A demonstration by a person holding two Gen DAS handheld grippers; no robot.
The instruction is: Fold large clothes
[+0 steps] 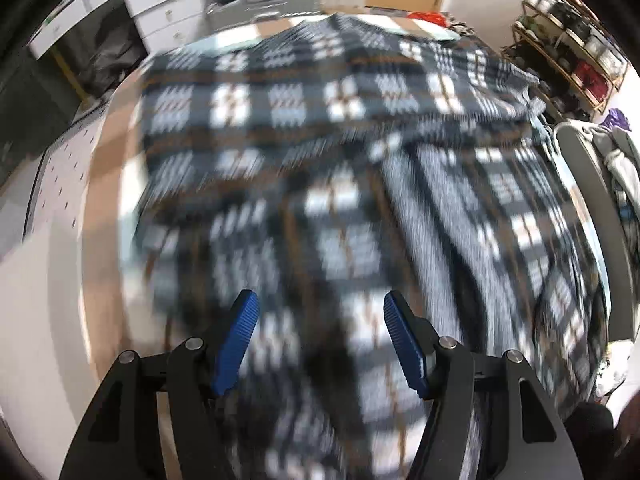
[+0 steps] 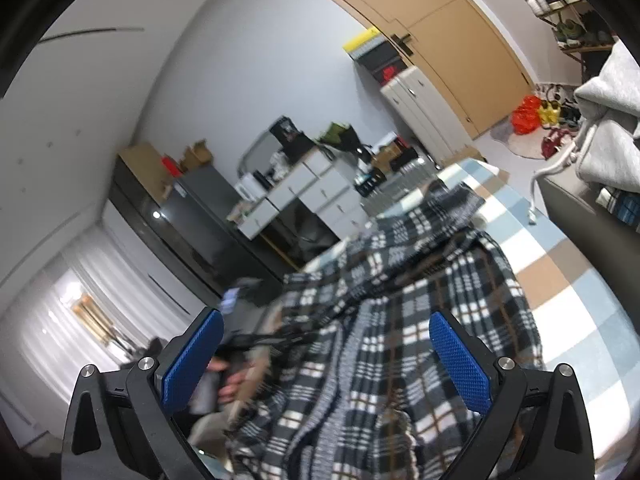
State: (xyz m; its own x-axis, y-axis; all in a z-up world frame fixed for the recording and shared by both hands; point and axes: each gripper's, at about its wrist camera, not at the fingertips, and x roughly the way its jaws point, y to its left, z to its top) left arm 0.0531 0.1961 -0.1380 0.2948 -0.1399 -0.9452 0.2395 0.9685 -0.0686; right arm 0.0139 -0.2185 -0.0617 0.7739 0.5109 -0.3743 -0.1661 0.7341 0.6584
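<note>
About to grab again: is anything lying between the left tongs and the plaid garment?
Nothing visible. The left tongs stand open directly above the plaid garment, with only fabric showing between the blue pads. The view is motion-blurred, so small items could be missed.

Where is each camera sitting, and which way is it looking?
Left wrist: on the left gripper, looking steeply down at the plaid garment; its open blue fingers show.
Right wrist: on the right gripper, looking across the room toward the door; open fingers and a hand show.
Shared: the garment.
</note>
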